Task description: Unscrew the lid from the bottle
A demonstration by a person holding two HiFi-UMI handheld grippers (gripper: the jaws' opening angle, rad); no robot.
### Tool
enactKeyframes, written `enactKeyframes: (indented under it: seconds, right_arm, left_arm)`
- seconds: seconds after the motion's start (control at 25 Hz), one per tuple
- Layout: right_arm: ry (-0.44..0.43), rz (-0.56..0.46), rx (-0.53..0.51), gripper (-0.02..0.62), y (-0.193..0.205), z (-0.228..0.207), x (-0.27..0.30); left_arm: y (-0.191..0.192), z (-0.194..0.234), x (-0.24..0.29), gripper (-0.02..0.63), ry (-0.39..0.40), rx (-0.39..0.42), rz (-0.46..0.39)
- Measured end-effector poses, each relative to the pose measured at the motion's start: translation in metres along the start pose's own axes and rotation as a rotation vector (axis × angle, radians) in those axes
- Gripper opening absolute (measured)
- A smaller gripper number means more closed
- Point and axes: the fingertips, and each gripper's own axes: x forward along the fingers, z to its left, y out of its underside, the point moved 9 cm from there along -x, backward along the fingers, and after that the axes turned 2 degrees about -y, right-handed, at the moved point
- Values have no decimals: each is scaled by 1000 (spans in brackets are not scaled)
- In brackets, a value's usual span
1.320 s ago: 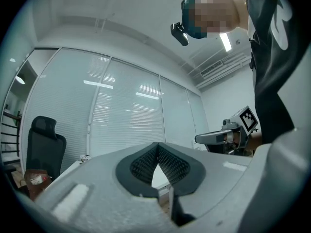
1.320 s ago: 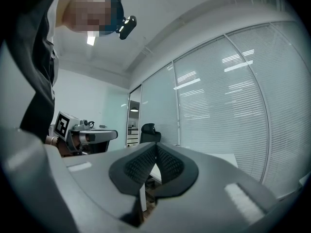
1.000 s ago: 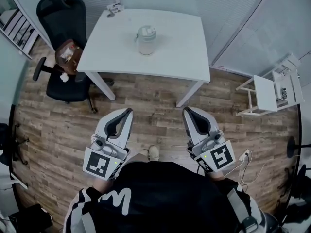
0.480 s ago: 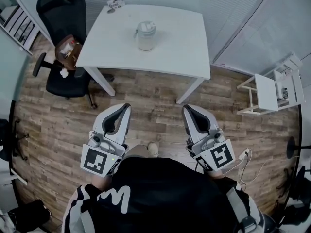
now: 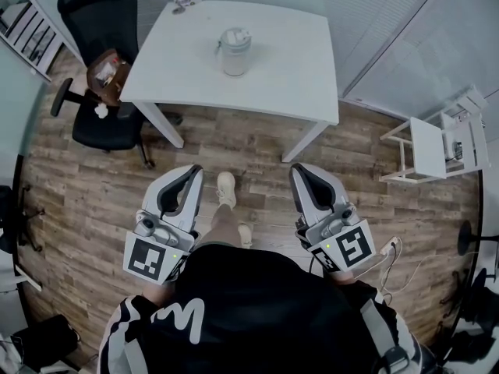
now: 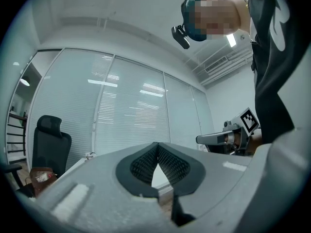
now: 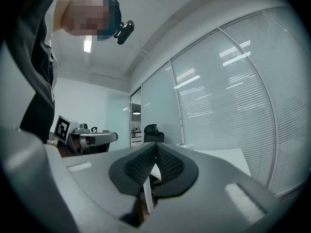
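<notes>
Your left gripper (image 6: 156, 148): jaws closed tip to tip, nothing between pads. Your right gripper (image 7: 155, 148): likewise closed, empty. Both held side by side before your body, over wood floor (image 5: 249, 142), well apart from table. Your shoe (image 5: 226, 187) on floor between them. Bottle (image 5: 235, 56) upright on white table (image 5: 288, 76), left of centre, lid (image 5: 235, 36) on, touched by neither gripper. Black office chair (image 5: 97, 18) just beside table's left edge. Small white rack (image 5: 425, 150) at right.
</notes>
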Motion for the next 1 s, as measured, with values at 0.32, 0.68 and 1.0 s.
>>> enactKeyframes:
  seconds: [0.32,0.68,1.0]
  right_arm:
    - [22,14,-3,0,1,-16,22]
    - [32,5,-16,0,-3,-50,74]
    - [45,8,-21,0,-5,-85,120]
  left_arm:
    - [6,23,28,0,13,-9,-12]
    - [14,67,77,0,24,-14,-3]
    - [18,107,126,0,42,-21,-9]
